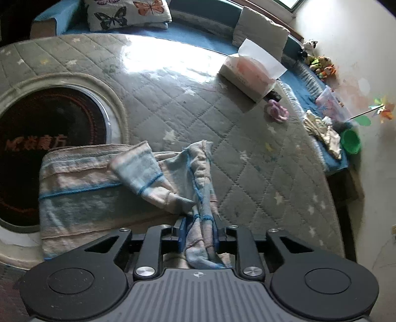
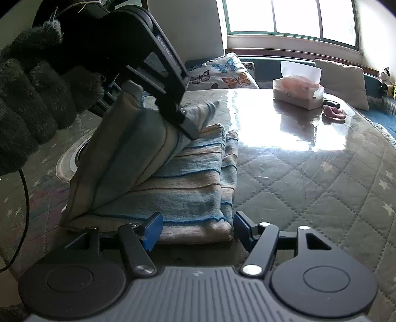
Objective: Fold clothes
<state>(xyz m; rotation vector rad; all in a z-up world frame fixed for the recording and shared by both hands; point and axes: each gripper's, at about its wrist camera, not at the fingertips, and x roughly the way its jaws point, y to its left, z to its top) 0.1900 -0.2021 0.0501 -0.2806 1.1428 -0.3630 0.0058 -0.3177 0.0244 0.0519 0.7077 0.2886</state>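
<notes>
A striped blue, pink and cream cloth [image 1: 81, 188] lies partly folded on the quilted grey table cover [image 1: 188, 99]. My left gripper [image 1: 199, 231] is shut on a bunched corner of the striped cloth, which rises between its blue pads. In the right wrist view the left gripper [image 2: 188, 123], held by a hand in a dark knitted glove [image 2: 32, 94], lifts one flap of the striped cloth [image 2: 188, 178] up and over the folded stack. My right gripper [image 2: 195, 230] is open, its blue pads standing either side of the stack's near edge without closing on it.
A tissue box [image 1: 250, 71] and a small pink toy [image 1: 277, 111] sit on the far side of the table. A round dark inset [image 1: 49, 148] is at the left. Butterfly cushions [image 1: 126, 12], a green cup [image 1: 350, 141] and small toys line the blue bench beyond.
</notes>
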